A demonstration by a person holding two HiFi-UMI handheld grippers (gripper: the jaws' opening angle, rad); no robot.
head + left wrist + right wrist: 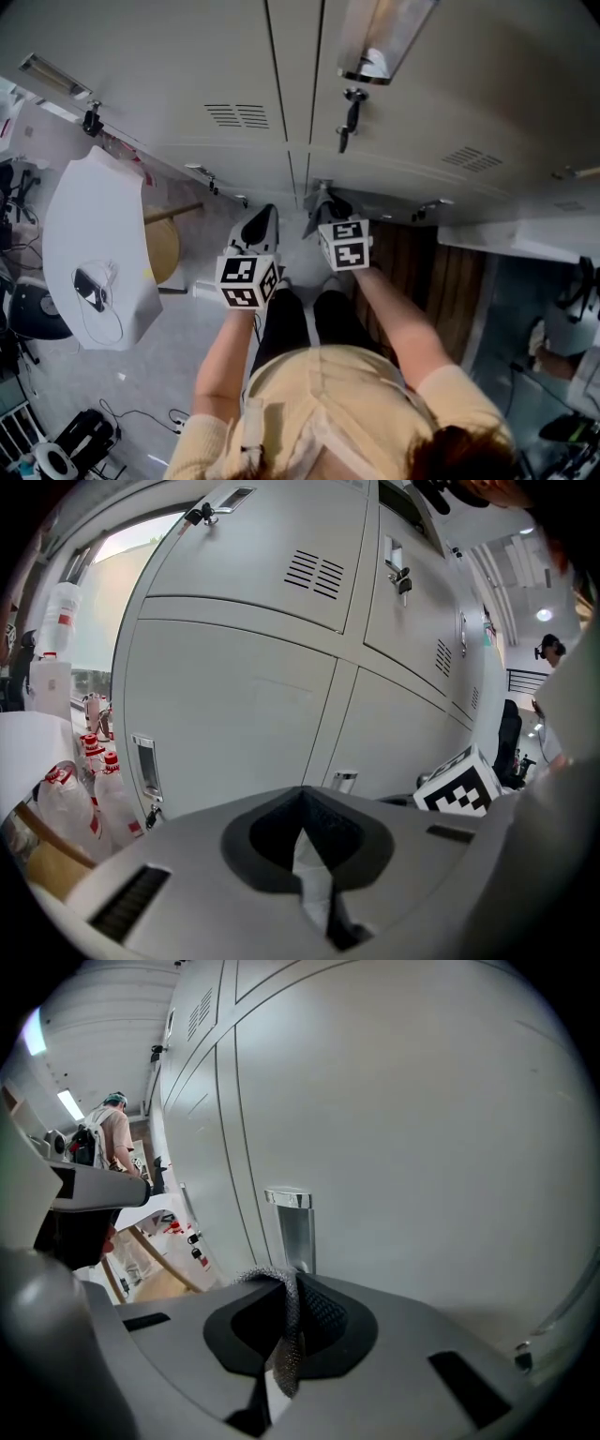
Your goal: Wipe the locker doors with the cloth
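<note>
While both grippers face the shut locker doors (169, 66), contents hidden | red-capped bottles (105, 794) stand left of the lockers | left gripper (261, 225): jaws closed, pinching a fold of white cloth (314, 878) | right gripper (322, 206): jaws clamped on grey mesh cloth (284, 1335), just beside a chrome door handle (292, 1222)
</note>
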